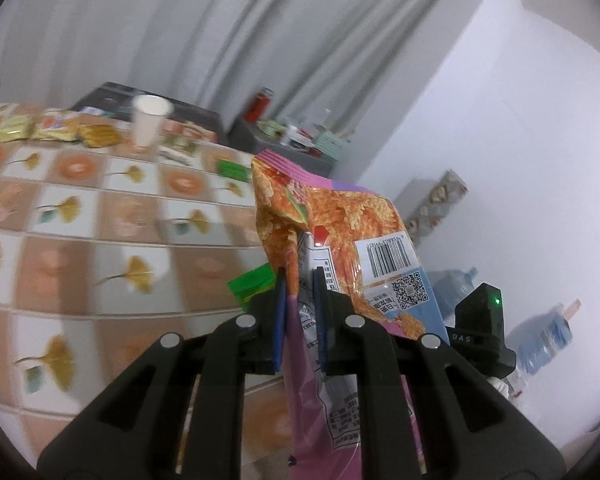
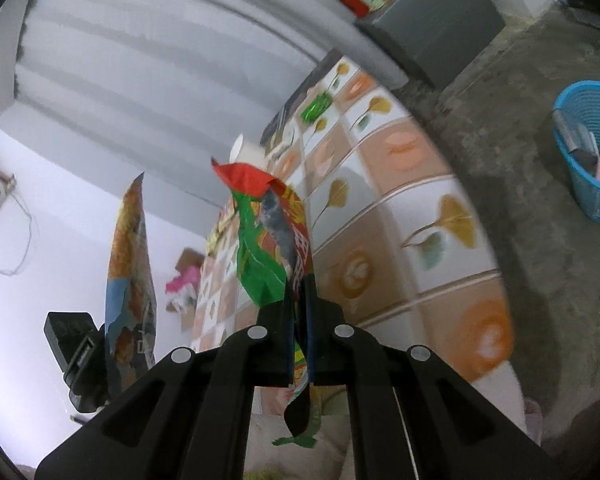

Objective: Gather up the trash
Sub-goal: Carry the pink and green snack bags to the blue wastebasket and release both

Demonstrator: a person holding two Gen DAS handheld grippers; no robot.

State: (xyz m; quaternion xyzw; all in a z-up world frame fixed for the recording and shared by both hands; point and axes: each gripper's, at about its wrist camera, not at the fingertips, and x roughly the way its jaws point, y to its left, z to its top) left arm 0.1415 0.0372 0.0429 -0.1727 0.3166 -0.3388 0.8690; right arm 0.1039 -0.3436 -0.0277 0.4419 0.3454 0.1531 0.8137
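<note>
Gripping an orange and pink snack bag by its lower part, the left tongs are closed on it above the near right edge of the patterned worktop. The right tongs are pinched tight on a red and green wrapper, held up off the worktop. A blue basket with trash inside stands on the floor at far right, and a white paper cup and more wrappers sit at the far side.

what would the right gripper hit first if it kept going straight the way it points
Probably the patterned table. The right gripper, shut on a red-green wrapper, points along the tabletop toward a white cup, but depth is unclear. The blue basket is well off to the side.
</note>
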